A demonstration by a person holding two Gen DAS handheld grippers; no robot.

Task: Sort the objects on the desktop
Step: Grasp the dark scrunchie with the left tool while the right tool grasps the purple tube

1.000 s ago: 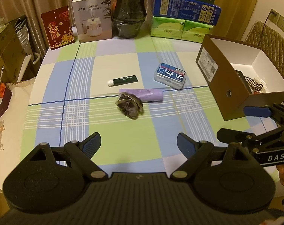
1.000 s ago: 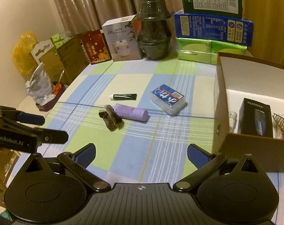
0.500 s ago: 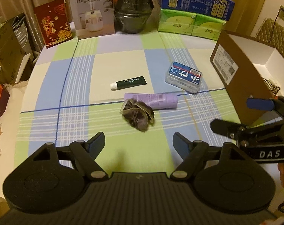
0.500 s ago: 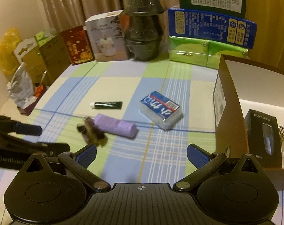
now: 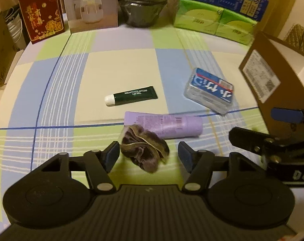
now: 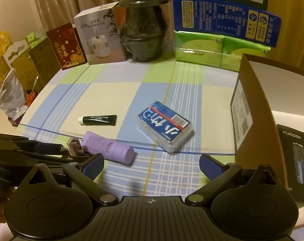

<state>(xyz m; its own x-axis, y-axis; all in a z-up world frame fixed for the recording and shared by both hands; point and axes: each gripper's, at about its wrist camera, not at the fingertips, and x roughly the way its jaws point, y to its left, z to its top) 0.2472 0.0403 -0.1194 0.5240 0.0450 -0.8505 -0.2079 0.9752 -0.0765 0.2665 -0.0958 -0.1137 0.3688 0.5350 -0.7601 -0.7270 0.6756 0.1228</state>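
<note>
We hold the left gripper [image 5: 148, 153] low over the checked table [image 5: 120, 68], its jaws closing around the dark scrunchie [image 5: 144, 148], which lies between the pads without being pressed yet; the left pad is just beside it, the right pad still apart. The scrunchie sits toward the near edge of the table, touching the lilac tube [image 5: 166, 125] behind it. Farther in lie the green lip-gel tube [image 5: 132, 97] and the blue-labelled clear case [image 5: 209, 90]. Our right gripper [image 6: 152, 165] hovers with jaws wide apart and nothing between them, near the brown box [image 6: 252, 116] at the right edge, where a black carton [image 6: 294, 160] stands inside
</note>
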